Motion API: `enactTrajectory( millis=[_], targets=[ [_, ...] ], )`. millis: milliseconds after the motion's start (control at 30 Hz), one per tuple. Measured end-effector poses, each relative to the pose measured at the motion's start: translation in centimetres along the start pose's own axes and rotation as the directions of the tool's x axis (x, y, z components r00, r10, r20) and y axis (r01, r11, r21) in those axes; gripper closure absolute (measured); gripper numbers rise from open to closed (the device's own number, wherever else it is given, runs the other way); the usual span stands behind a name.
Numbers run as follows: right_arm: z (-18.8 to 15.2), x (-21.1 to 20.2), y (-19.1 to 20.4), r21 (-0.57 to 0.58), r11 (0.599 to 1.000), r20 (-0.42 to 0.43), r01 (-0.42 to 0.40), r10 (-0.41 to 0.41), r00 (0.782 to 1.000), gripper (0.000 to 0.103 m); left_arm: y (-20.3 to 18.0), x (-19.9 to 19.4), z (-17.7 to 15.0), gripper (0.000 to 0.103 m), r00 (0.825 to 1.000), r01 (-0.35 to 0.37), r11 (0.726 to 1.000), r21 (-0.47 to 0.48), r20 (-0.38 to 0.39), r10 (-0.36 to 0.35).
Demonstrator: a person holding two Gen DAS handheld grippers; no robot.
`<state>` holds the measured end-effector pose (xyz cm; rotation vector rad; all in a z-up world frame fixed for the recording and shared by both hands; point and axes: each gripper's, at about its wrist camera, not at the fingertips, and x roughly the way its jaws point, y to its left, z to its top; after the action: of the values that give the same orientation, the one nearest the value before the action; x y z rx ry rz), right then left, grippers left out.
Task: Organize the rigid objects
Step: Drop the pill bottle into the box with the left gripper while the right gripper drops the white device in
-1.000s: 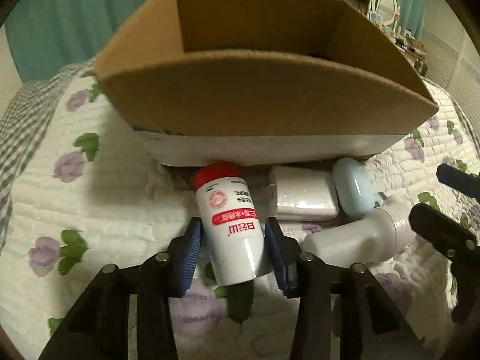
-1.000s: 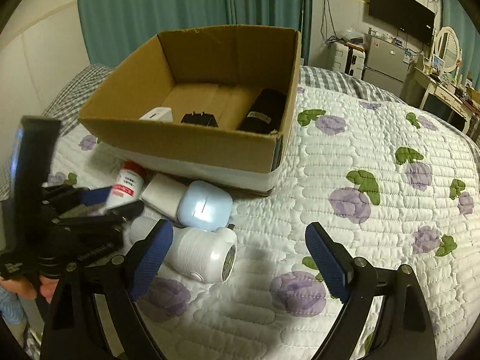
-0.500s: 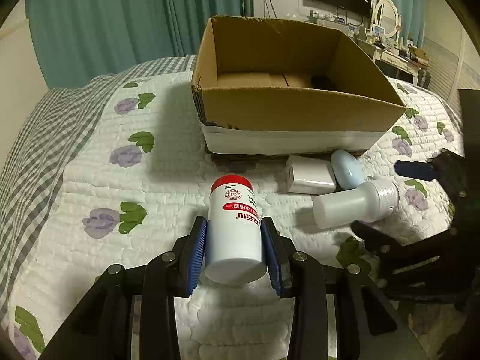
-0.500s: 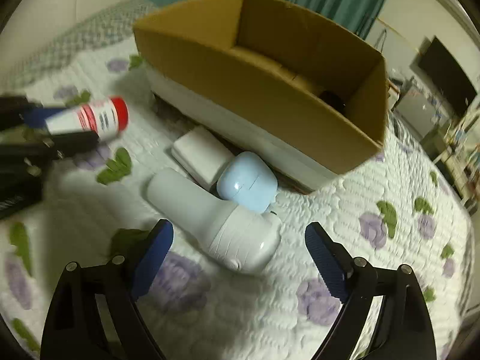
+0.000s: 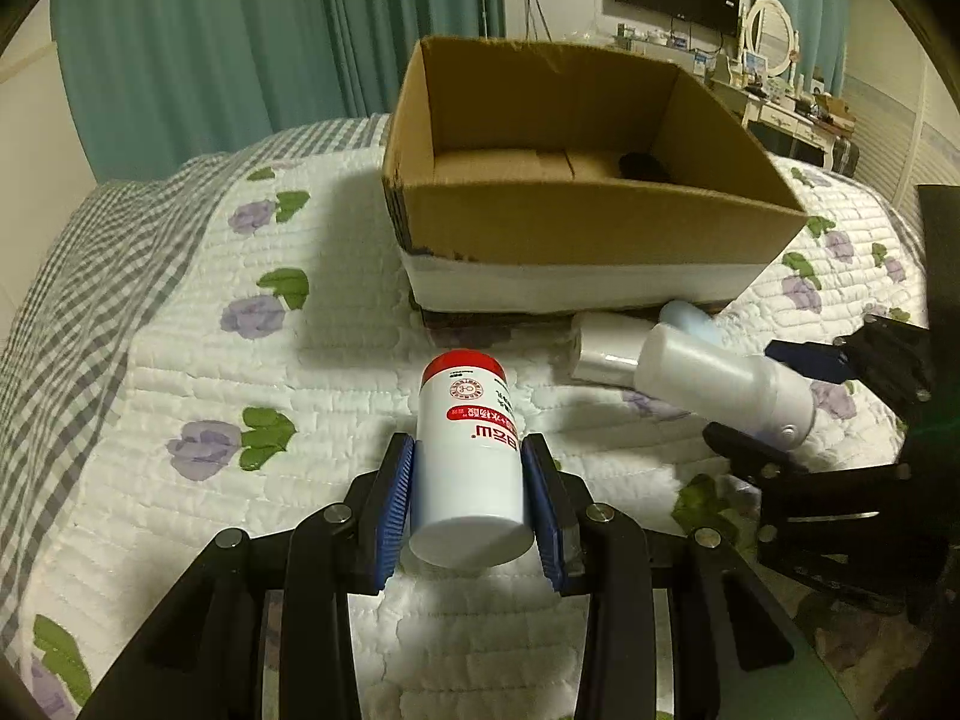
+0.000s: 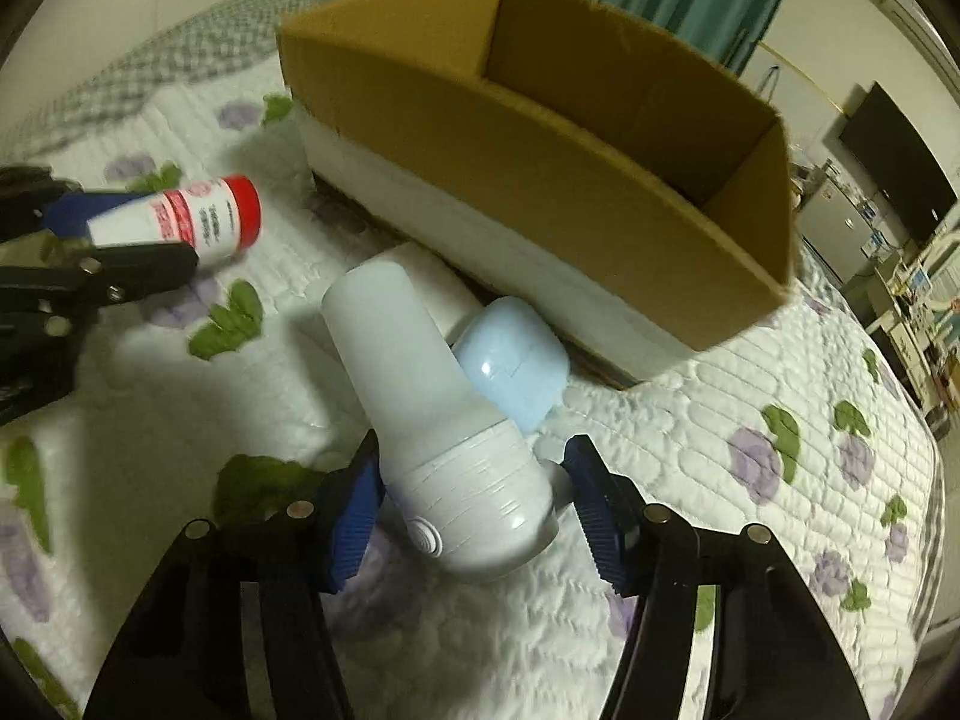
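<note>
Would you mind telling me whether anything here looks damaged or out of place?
The cardboard box looks worn: its near left corner edge is ragged and dark, as if torn or scuffed. Three things lie outside it on the quilt, crowded against its front: a white bottle, a pale blue case and a white block. Nothing is spilled.

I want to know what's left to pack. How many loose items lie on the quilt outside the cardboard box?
3: a white cylindrical plastic device between the right gripper's closing jaws, a pale blue rounded case beside it, and a white rectangular block against the box; others may be hidden.

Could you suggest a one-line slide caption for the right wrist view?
Right tool closing around a white bottle on the quilt, beside a pale blue case and cardboard box.
</note>
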<state>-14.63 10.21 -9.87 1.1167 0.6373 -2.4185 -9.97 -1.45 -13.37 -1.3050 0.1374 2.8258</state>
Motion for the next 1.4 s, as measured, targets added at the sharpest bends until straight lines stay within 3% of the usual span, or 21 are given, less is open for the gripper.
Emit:
enactTrajectory(
  millis=[200,333,567,700,867,1100,1267,1300,1333,1400],
  targets=[
    [0.4,-5.3,-1.7,0.078,0.997,0.085,-0.016,0.01,0.996,0.044,0.1,-3.0,0.2,0.066,0.999,0.017,1.0,-0.018,0.033,-0.016],
    [2.6,-9.4,-2.5,0.109,0.994,0.17,-0.014,-0.005,0.986,0.044,-0.2,-5.6,1.8,0.066,0.996,0.037,0.999,-0.023,0.079,-0.035],
    [8.3,-12.5,-5.7,0.142,0.99,0.287,-0.013,-0.028,0.958,0.044,-0.9,-8.1,8.5,0.066,0.981,0.051,0.999,0.016,0.185,-0.054],
    [10.7,-11.8,-8.4,0.17,0.985,0.328,-0.034,-0.025,0.944,0.044,-1.8,-5.3,13.2,0.066,0.981,0.041,0.998,0.037,0.187,-0.047],
    [12.3,-8.8,-11.3,0.205,0.978,0.316,-0.027,-0.041,0.948,0.044,-3.3,1.2,17.1,0.066,0.991,-0.005,0.998,0.063,0.136,-0.004],
    [11.7,-4.7,-13.8,0.246,0.968,0.286,-0.047,-0.026,0.958,0.044,-4.3,8.2,18.2,0.066,0.997,-0.018,0.997,0.077,0.071,0.013],
    [10.9,-3.6,-14.2,0.26,0.965,0.26,-0.048,-0.022,0.965,0.044,-4.4,9.4,17.8,0.063,0.999,0.018,0.998,0.064,0.028,-0.02],
    [10.9,-3.8,-14.3,0.26,0.965,0.26,-0.044,-0.026,0.965,0.044,-4.4,9.4,17.8,0.061,0.999,0.022,0.998,0.065,0.029,-0.024],
    [10.8,-3.9,-14.3,0.26,0.965,0.26,-0.042,-0.028,0.965,0.044,-4.4,8.9,17.7,0.048,0.999,0.01,0.998,0.065,0.047,-0.013],
    [10.8,-4.3,-14.3,0.26,0.965,0.26,-0.039,-0.031,0.965,0.044,-4.4,7.7,17.5,0.038,0.996,-0.038,0.997,0.065,0.087,0.033]
  ],
)
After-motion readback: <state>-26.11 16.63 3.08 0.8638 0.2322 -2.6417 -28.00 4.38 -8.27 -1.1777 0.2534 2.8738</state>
